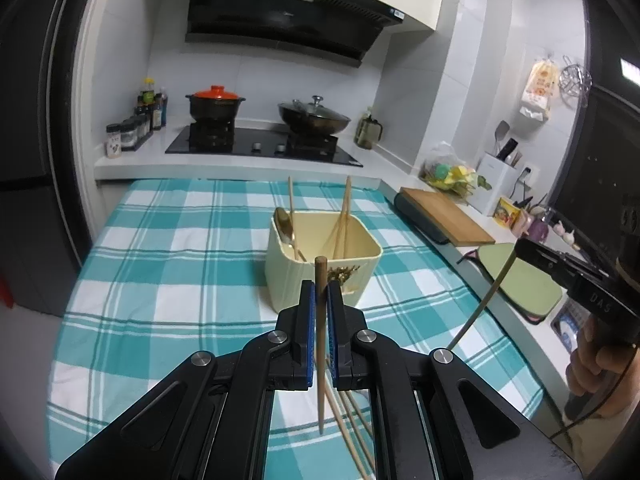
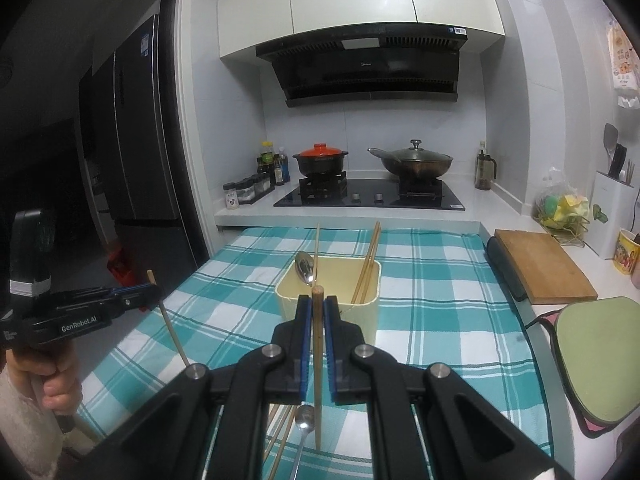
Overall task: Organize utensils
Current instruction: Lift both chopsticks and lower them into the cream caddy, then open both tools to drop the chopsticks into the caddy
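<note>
We see a wooden chopstick (image 1: 320,344) clamped upright between the blue pads of the left gripper (image 1: 319,292), whose jaws stand nearly together with only the stick's width between them. Its blunt top pokes up past the fingertips and its thin end hangs down toward the checked tablecloth (image 1: 168,264). The right gripper (image 2: 317,312) is likewise closed on a second chopstick (image 2: 317,364), held upright in the same way. In the right wrist view the left gripper (image 2: 154,290) shows at the left edge, carried by a hand (image 2: 56,380) in a pale sleeve, its stick slanting down to the cloth.

Just beyond both sets of fingertips stands the cream utensil box (image 1: 320,268) on the tablecloth. A metal spoon (image 1: 285,222) and a single chopstick lean in its left half; a pair of chopsticks (image 1: 344,216) leans in its right half. Loose chopsticks (image 1: 354,432) lie on the cloth under the left gripper, and another spoon (image 2: 304,432) lies under the right one.

Further out, a wooden cutting board (image 2: 540,264) and a green mat (image 2: 600,356) sit on the counter to the right. At the back is the stove, with an orange-lidded clay pot (image 2: 320,160) and a lidded wok (image 2: 416,160).
</note>
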Demonstrator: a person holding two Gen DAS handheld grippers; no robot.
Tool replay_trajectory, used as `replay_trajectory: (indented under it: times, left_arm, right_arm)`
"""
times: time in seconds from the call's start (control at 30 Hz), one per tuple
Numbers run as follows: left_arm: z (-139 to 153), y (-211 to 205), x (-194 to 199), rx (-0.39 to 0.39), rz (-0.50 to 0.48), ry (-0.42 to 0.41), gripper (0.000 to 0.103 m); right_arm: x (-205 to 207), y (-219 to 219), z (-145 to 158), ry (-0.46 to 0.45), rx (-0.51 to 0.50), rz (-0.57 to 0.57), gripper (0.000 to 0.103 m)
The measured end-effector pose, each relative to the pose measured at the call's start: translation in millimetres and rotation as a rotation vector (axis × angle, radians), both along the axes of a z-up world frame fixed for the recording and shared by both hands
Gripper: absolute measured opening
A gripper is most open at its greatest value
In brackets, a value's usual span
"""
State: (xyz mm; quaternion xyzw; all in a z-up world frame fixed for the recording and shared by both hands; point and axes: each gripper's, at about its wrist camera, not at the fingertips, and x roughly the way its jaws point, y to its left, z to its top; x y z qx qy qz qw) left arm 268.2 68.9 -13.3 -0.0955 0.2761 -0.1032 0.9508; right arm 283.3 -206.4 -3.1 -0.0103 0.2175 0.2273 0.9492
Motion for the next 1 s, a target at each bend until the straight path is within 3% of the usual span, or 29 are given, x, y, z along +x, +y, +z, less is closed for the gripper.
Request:
replay_trajectory:
  times: [0.23, 0.6, 0.7, 0.83, 1.0]
  left_arm:
    - [34.5, 7.8, 25.1, -0.040, -0.001, -0.042, 0.004]
    - [103.6, 11.5, 101.8, -0.036, 0.051, -0.171, 0.004]
    - [102.7, 8.0, 131.0, -0.010, 0.074, -0.181, 0.004]
    - [80.8, 2.8, 171.6, -0.011, 0.076, -0.118, 0.004]
    - [38.2, -4.8, 212.5, 0.004, 0.066, -0.009, 0.004]
  right_arm:
    - [30.1, -0.2, 17.6, 0.013, 0.031, 0.005, 0.006]
    - [97.9, 19.5, 84.5, -0.120, 0.057, 0.005, 0.006]
    - [122.5, 27.1, 92.9, -0.141, 0.063, 0.006, 0.006]
    - [156.1, 41.8, 83.7, -0.138, 0.047, 0.014, 0.006]
    - [199.8, 56.3, 43.5, -0.010, 0.020, 0.043, 0.006]
